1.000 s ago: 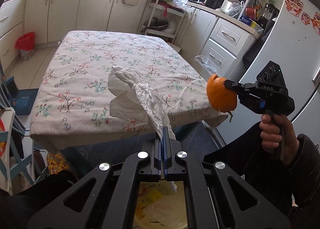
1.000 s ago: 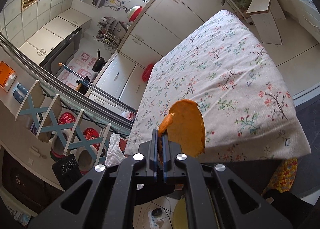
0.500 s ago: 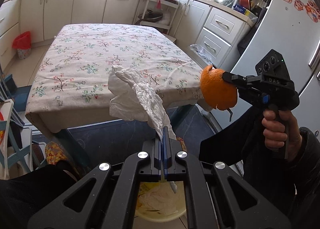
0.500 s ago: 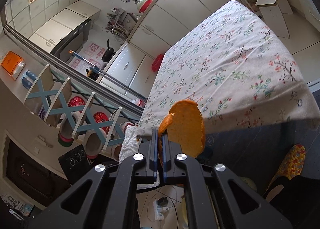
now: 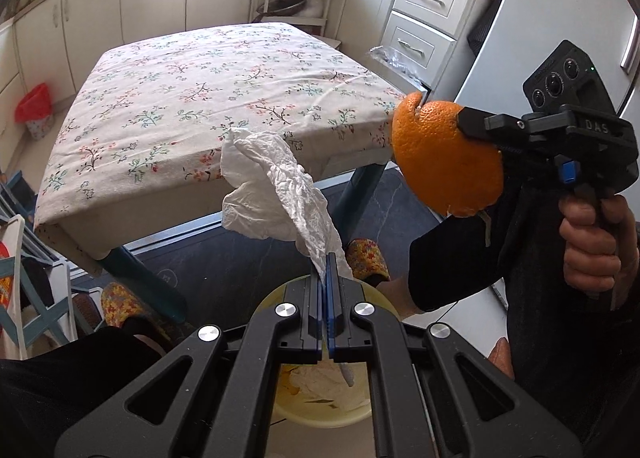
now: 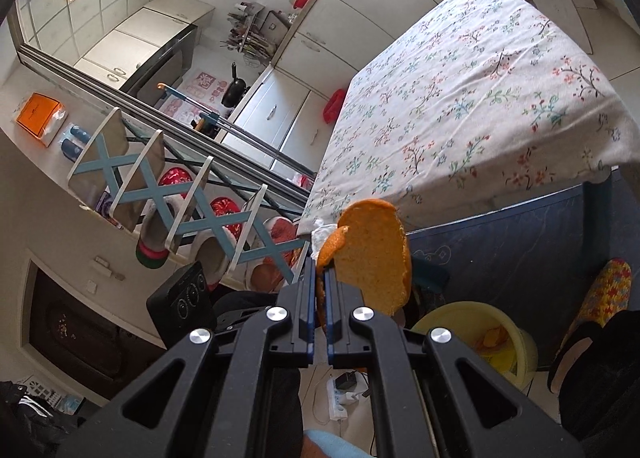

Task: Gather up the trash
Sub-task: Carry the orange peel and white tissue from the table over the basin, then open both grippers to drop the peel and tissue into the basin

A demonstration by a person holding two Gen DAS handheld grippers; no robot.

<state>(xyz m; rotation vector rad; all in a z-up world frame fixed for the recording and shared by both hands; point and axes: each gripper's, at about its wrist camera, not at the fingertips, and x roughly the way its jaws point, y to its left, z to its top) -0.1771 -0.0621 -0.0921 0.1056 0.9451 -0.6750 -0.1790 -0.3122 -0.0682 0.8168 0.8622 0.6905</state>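
Left gripper: jaws fully closed, pinching the tail of a crumpled white tissue. Tissue stands up and fans left from the fingertips, centre frame in the left wrist view, hanging free in front of the table's near edge, touching nothing else.

Yellow bin sits directly under the left gripper at bottom centre, mostly hidden by the gripper body; pale paper and something yellow inside.

Right gripper: jaws nearly closed, clamped on the rim of an orange peel. In the left wrist view the peel sits right of centre, just off the table's near right corner, not touching it. A hand grips the handle at the right edge.

In the right wrist view the bin is lower right, below and right of the peel, rim open, yellow scraps inside.

Clearance: dark floor mat between table edge and bin is open. Patterned slippers flank the bin. Folding rack at mid-left, a power strip on the floor just left of the bin.
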